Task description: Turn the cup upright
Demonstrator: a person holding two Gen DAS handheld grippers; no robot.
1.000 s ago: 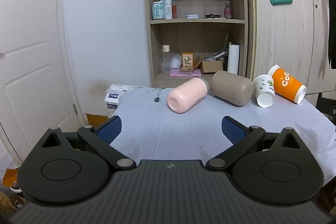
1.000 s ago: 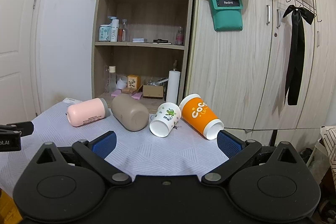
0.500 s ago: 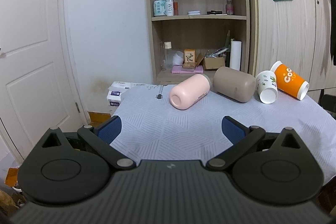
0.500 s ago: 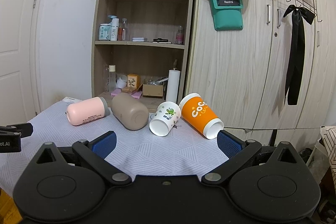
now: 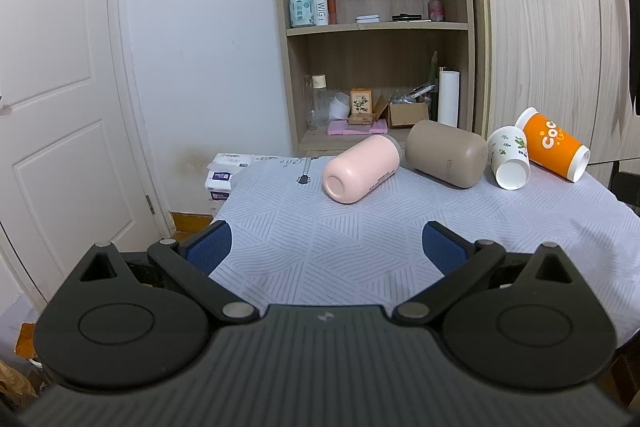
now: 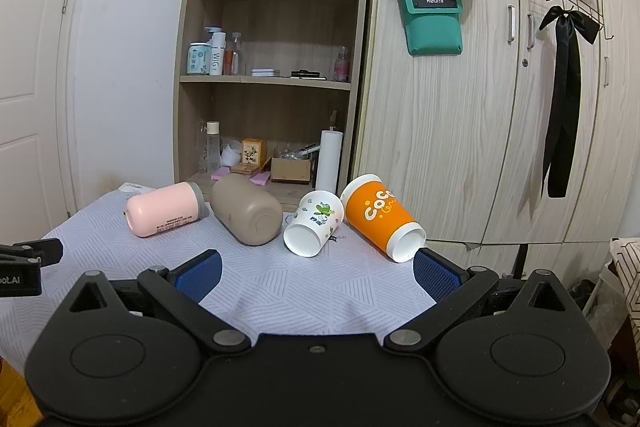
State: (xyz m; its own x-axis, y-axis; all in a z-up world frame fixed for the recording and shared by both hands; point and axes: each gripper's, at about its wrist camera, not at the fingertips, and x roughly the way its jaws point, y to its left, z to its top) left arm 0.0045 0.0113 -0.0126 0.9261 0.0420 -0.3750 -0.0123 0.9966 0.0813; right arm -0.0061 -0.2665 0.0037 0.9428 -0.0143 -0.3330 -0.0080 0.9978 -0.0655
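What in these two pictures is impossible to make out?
- Pink cup: its mouth faces away in both views.
- Orange cup: logo cut off by its curve.
- Left gripper: in the right view only a sliver shows at the edge.
- Shelf bottles: labels too small.

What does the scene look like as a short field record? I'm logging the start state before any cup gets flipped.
surface: table with patterned cloth
pink cup: on its side
tan cup: on its side
floral cup: on its side, mouth toward the camera
orange cup: on its side, mouth toward the camera
cups upright: none
left gripper: open, holding nothing
right gripper: open, holding nothing
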